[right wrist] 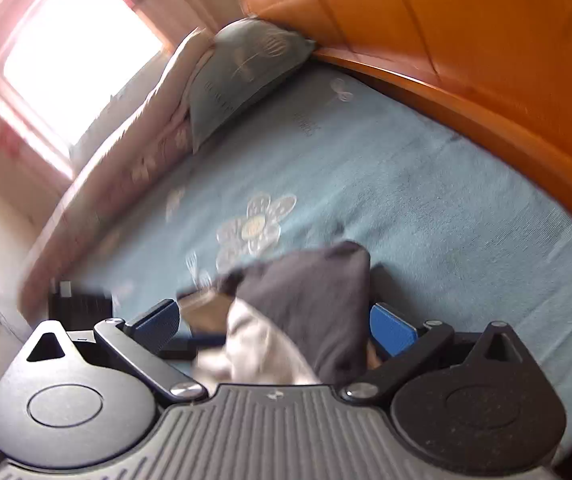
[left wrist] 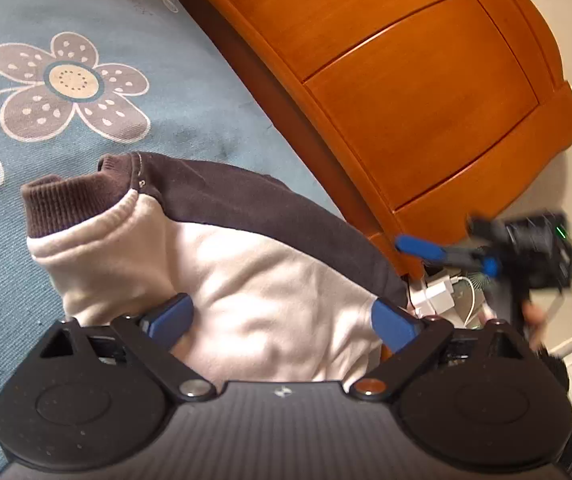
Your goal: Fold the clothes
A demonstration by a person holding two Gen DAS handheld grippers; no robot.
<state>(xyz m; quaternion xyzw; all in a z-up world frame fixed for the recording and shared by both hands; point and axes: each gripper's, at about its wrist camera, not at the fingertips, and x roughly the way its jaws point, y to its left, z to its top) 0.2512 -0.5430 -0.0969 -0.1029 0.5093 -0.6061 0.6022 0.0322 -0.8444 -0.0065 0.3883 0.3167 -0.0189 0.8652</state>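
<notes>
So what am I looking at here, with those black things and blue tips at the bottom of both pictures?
Those are two hand-held grippers, each with its own camera looking along its blue fingers. One picture comes from the left gripper, the other from the right gripper. Both sets of fingers stand wide apart, so neither grips. Between them lies a brown and cream sweater on a blue flowered bedspread, beside an orange wooden headboard. The left view also catches the right gripper, blurred. A pillow lies farther off.
</notes>
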